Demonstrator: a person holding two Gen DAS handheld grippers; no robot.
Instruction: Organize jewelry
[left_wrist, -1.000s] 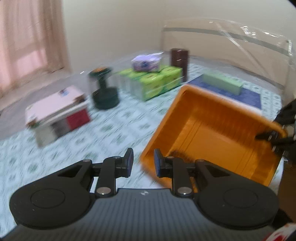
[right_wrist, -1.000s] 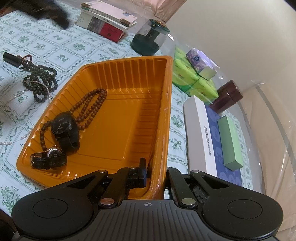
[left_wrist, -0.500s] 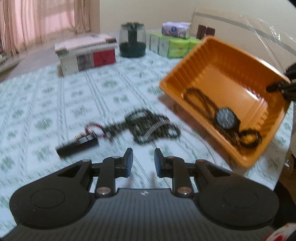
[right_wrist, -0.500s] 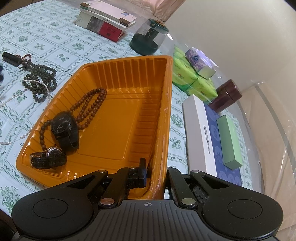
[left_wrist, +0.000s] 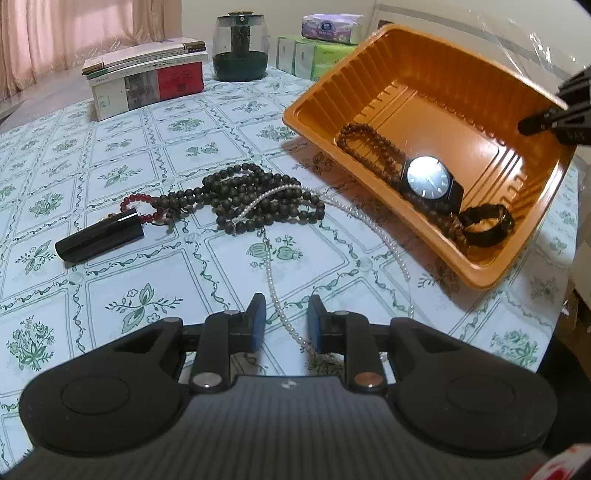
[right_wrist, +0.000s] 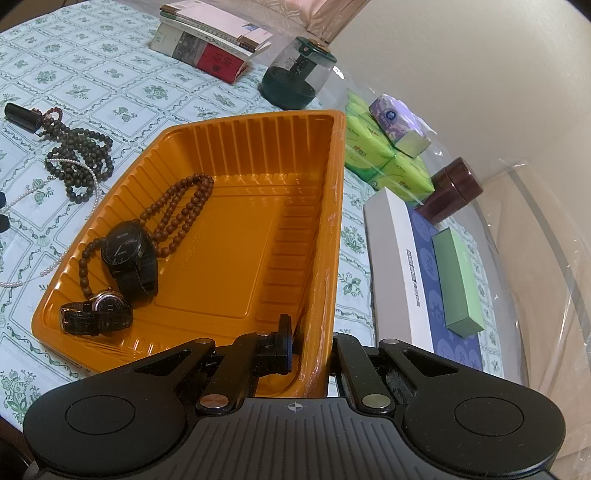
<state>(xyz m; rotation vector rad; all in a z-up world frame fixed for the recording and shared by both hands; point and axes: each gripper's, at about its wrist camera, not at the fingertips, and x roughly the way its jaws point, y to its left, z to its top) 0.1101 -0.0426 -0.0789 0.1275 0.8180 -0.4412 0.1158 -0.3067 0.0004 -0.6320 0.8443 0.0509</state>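
Pearls (left_wrist: 280, 310) run between the narrowly parted, empty fingers of my left gripper (left_wrist: 283, 319), lowered to pinch them, while my right gripper (right_wrist: 310, 349) clamps the orange tray's wall (right_wrist: 325, 258) to tip it toward them.

Both views are evenly, warmly lit and sharply focused. Glare is seen on the watch face (left_wrist: 428, 180) inside the orange tray (left_wrist: 476, 273), beside which soft shadow is cast. Edges are bent by fisheye distortion.
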